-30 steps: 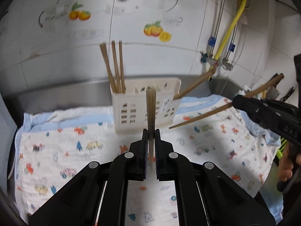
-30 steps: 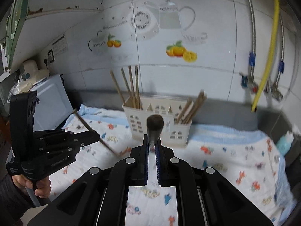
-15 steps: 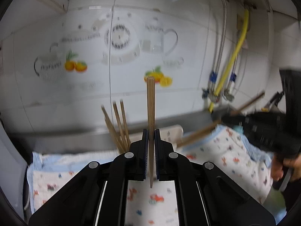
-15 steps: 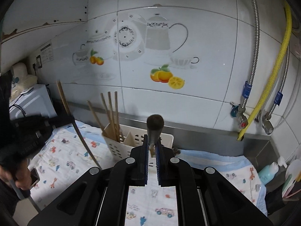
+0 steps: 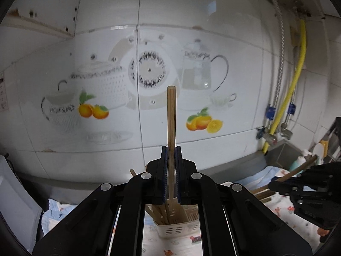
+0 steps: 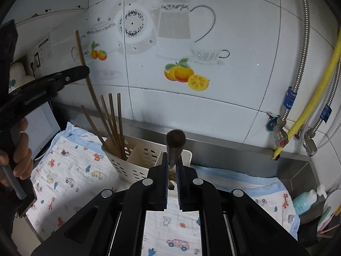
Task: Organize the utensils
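Note:
My left gripper [image 5: 171, 149] is shut on a pale wooden chopstick [image 5: 171, 117] that stands upright between its jaws, above the white slotted utensil holder [image 5: 177, 228]. In the right wrist view the left gripper [image 6: 85, 70] grips that chopstick [image 6: 89, 87], whose lower end slants down to the holder's left compartment, where several brown chopsticks [image 6: 113, 119] stand. My right gripper [image 6: 172, 160] is shut on a dark brown chopstick [image 6: 175, 140], seen end-on, just in front of the holder [image 6: 132, 162]. From the left wrist view, the right gripper [image 5: 275, 185] sits low at the right.
A cartoon-print cloth [image 6: 70, 170] covers the steel counter. The tiled wall [image 6: 234, 85] stands close behind the holder. A yellow hose [image 6: 309, 106] and valves hang at the right, above a teal bottle [image 6: 304, 202]. A white appliance [image 6: 42, 125] stands at the left.
My left gripper has risen with its chopstick and tilted up, so the holder now sits below it. The right gripper has moved closer to the holder with its dark chopstick.

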The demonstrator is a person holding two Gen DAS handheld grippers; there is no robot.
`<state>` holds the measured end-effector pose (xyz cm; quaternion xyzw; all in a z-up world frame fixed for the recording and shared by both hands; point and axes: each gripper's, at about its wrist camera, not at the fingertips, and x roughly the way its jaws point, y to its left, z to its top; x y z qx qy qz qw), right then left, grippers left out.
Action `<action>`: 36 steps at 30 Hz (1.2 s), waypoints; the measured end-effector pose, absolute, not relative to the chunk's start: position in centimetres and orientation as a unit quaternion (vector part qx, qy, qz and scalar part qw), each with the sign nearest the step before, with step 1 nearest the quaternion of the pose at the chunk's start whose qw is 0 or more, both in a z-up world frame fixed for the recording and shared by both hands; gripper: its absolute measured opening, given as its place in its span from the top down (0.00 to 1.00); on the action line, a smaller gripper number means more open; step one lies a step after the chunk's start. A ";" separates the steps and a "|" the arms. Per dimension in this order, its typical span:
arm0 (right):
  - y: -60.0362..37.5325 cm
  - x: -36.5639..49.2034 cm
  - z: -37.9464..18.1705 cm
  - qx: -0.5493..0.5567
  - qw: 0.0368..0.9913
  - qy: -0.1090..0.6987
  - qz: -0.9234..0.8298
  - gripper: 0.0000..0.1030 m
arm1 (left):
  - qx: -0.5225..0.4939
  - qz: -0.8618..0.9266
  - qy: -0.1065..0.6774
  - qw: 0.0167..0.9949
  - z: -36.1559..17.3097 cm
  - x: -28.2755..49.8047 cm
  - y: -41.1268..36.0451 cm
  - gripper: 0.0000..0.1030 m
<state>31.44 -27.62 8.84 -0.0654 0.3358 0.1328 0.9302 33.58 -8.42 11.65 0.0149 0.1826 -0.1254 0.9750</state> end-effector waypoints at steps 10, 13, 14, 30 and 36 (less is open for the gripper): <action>-27.6 32.8 7.3 -0.069 0.919 0.365 0.135 0.93 | -0.004 -0.124 0.234 0.964 8.6 35.8 -7.6 0.95; -27.5 33.1 7.1 -0.070 0.918 0.366 0.133 0.93 | -0.007 -0.124 0.238 0.963 8.2 35.8 -7.5 0.95; -27.5 33.1 7.1 -0.070 0.919 0.365 0.132 0.93 | -0.005 -0.125 0.240 0.963 8.1 35.8 -7.5 0.93; -27.4 30.3 8.8 -0.069 0.934 0.331 0.116 0.63 | -0.007 -0.127 0.233 0.964 8.8 31.9 -6.1 0.62; -27.2 27.3 9.4 -0.068 0.941 0.314 0.106 0.52 | -0.003 -0.126 0.229 0.965 8.9 28.7 -5.5 0.44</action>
